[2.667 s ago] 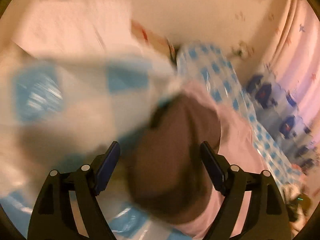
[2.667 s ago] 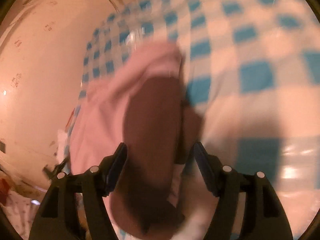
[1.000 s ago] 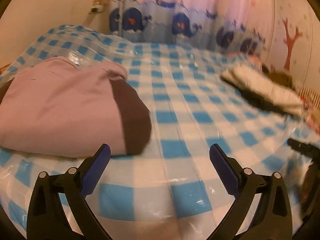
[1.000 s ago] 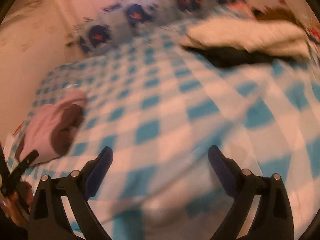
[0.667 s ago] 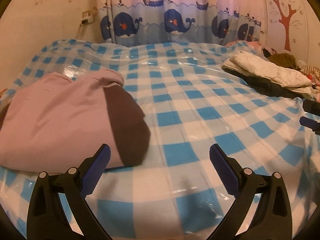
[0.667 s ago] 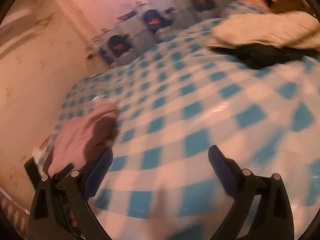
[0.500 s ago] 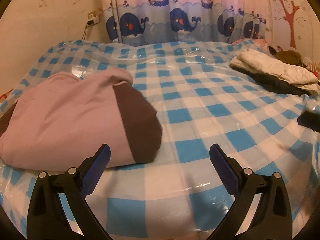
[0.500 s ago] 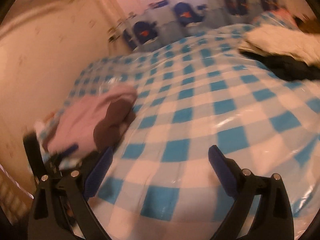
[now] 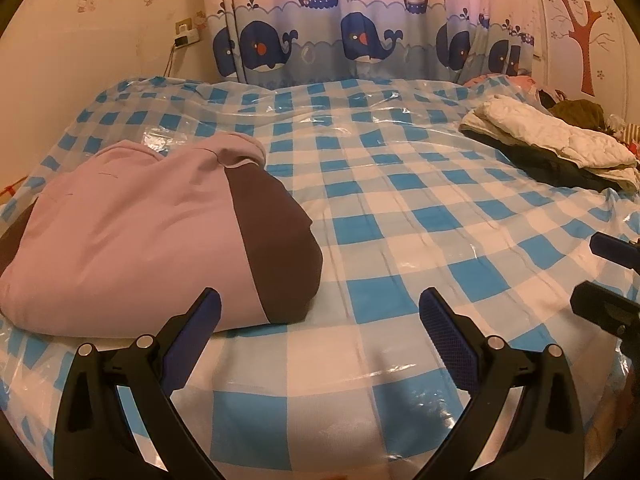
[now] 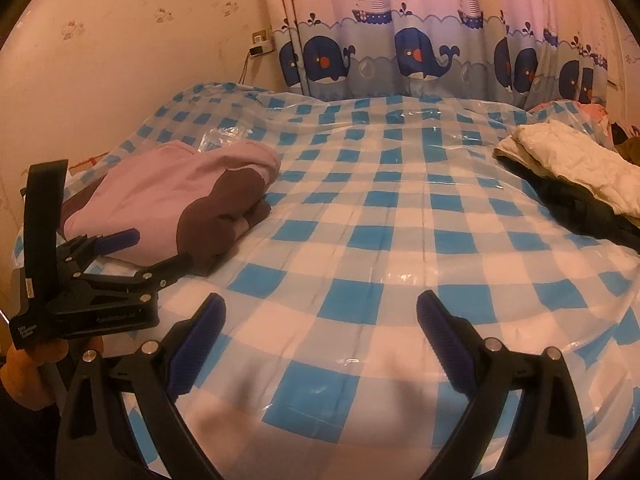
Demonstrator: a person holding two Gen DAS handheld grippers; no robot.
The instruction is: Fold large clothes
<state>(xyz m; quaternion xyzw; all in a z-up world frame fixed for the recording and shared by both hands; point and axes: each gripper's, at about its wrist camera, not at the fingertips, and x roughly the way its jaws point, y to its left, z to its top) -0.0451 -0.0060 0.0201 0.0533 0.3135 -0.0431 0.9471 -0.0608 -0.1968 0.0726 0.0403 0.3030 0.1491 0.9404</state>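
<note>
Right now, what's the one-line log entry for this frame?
left gripper: open, empty | right gripper: open, empty | pink-and-brown garment: folded, lying on checkered bed cover | white-and-dark clothes pile: far right, untouched

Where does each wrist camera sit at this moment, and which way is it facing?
Left wrist: on the left gripper, low at the near edge of the checkered bed, facing the whale curtain; its own open jaws show, with the right gripper at the right edge.
Right wrist: on the right gripper, same edge, further right, also facing the curtain; its open jaws and the left gripper at left show.
Shared: the folded pink and brown garment, the white and dark clothes pile, curtain and bed.
</note>
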